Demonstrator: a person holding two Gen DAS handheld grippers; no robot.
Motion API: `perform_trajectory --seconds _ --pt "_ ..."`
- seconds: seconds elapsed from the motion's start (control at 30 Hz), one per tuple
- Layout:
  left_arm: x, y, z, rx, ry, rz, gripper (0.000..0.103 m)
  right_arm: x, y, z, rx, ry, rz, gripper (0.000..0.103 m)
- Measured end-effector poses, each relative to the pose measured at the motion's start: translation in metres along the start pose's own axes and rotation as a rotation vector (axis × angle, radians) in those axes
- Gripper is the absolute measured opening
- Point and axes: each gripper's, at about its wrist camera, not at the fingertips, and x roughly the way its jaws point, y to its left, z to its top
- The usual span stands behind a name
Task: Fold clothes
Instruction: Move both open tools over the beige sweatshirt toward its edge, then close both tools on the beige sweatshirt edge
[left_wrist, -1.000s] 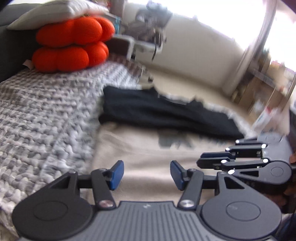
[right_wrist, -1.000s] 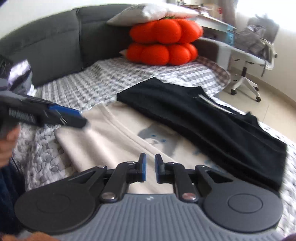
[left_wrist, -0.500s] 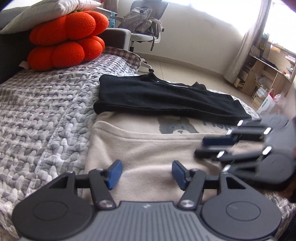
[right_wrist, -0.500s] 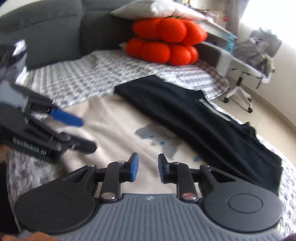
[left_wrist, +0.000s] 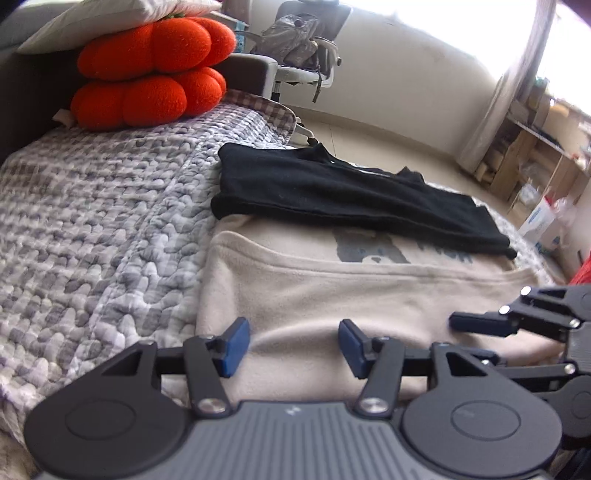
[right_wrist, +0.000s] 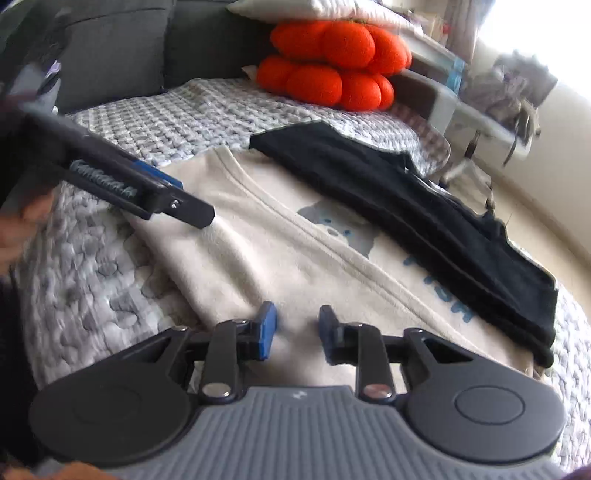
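Plainly the cream shirt (left_wrist: 332, 295) is soft, light fleece, lying mid-frame on the bed (left_wrist: 92, 221); pinch its near edge. Left tool (left_wrist: 291, 341) and right tool (right_wrist: 293, 328) both gape, empty.

From the left wrist we look low and close across the cream sweatshirt (left_wrist: 332, 295) toward the far window wall. From the right wrist we face the far grey sofa (right_wrist: 122, 48). Both views share the black garment (left_wrist: 351, 192) and orange cushions (right_wrist: 332, 70).
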Motion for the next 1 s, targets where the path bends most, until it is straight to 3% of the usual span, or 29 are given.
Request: perform_trajectory --seconds 0.2,0.37,0.53,0.67,0.83,0.9,0.97,1.0 --pt "-0.001 0.001 -0.003 0.028 -0.001 0.012 0.055 -0.018 -0.010 -0.010 0.091 0.023 -0.045 0.033" --pt "0.000 0.002 -0.002 0.018 0.009 0.011 0.055 -0.041 -0.036 -0.036 0.202 0.065 -0.082 0.050" --pt "-0.001 -0.002 -0.003 0.041 0.014 0.033 0.055 -0.066 -0.062 -0.068 0.284 0.093 -0.160 0.047" --pt "-0.003 -0.006 -0.003 0.053 0.008 0.048 0.056 -0.096 -0.082 -0.078 0.435 -0.011 -0.108 0.045" --pt "-0.007 -0.018 -0.004 0.096 -0.019 0.084 0.056 -0.101 -0.079 -0.068 0.449 -0.098 -0.145 0.044" --pt "-0.004 -0.022 -0.006 0.119 -0.017 0.107 0.056 -0.089 -0.074 -0.064 0.410 -0.065 -0.171 0.032" --pt "-0.001 -0.019 -0.009 0.129 -0.006 0.125 0.057 -0.070 -0.071 -0.070 0.364 0.052 -0.193 0.031" --pt "-0.003 -0.018 -0.010 0.128 -0.005 0.123 0.057 -0.069 -0.070 -0.073 0.338 0.062 -0.197 0.031"
